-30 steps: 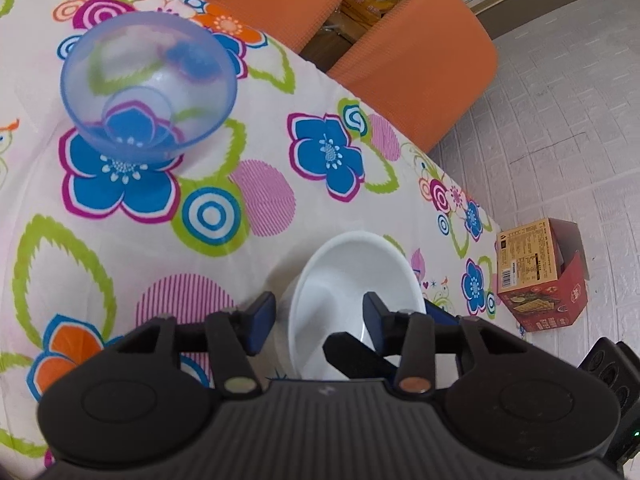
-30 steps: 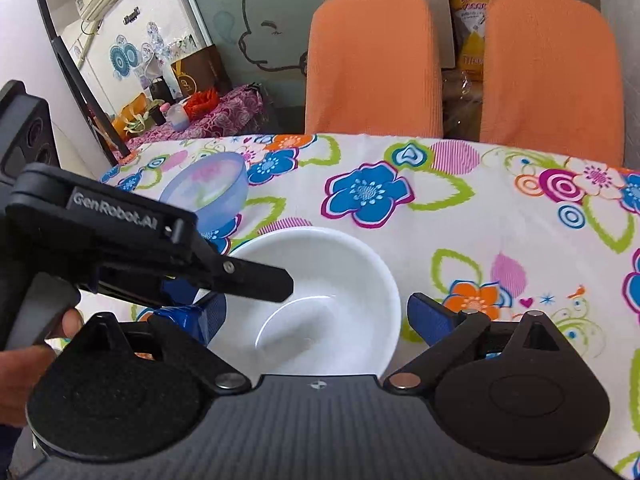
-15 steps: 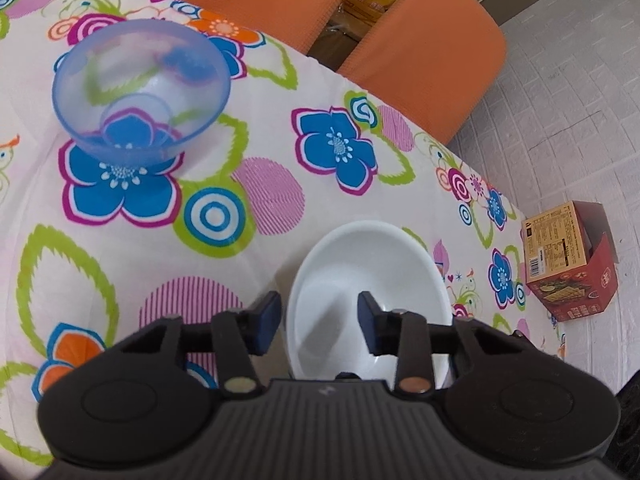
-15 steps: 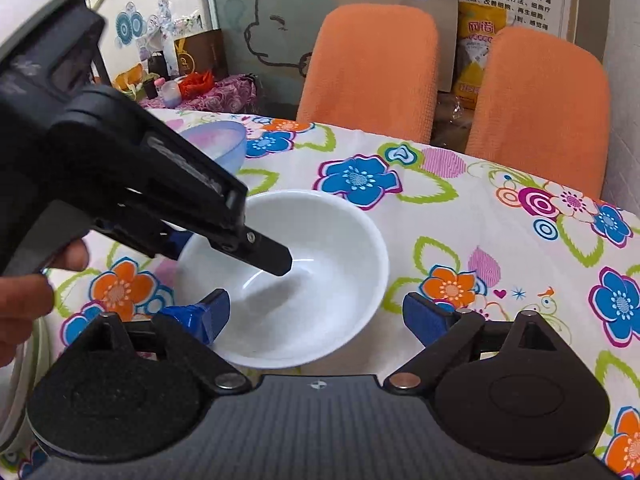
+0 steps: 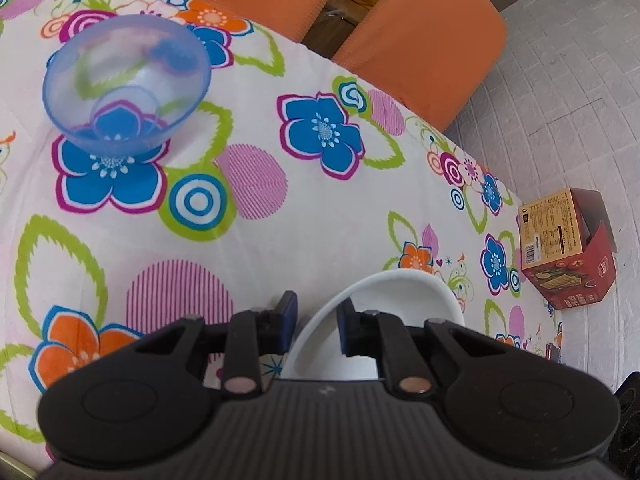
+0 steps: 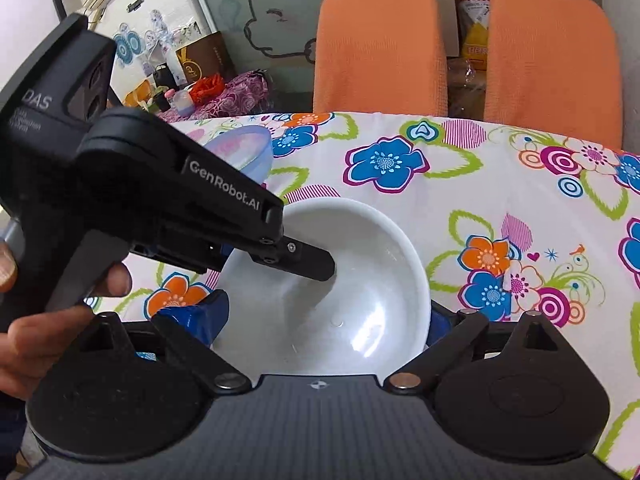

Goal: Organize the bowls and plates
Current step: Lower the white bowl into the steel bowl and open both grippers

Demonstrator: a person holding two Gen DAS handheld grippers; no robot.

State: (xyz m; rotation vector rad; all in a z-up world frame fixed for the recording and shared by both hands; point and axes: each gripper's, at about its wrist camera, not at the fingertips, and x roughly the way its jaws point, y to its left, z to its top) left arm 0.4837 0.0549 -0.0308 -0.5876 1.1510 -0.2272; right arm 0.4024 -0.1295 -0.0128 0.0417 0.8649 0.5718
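Bowls numbered two, white bowl (image 6: pixel 340 320) and blue bowl (image 5: pixel 124 88); our left gripper (image 5: pixel 316 320) pinched the white rim, our right gripper (image 6: pixel 324 320) spread wide around it.

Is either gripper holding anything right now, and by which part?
The left gripper pinches the white bowl by its rim; the right gripper only straddles it, open.

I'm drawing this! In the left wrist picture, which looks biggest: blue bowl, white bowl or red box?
1. Blue bowl, clearly largest.
2. and 3. White bowl and red box look similar; the bowl is partly hidden and much nearer, so no ranking.
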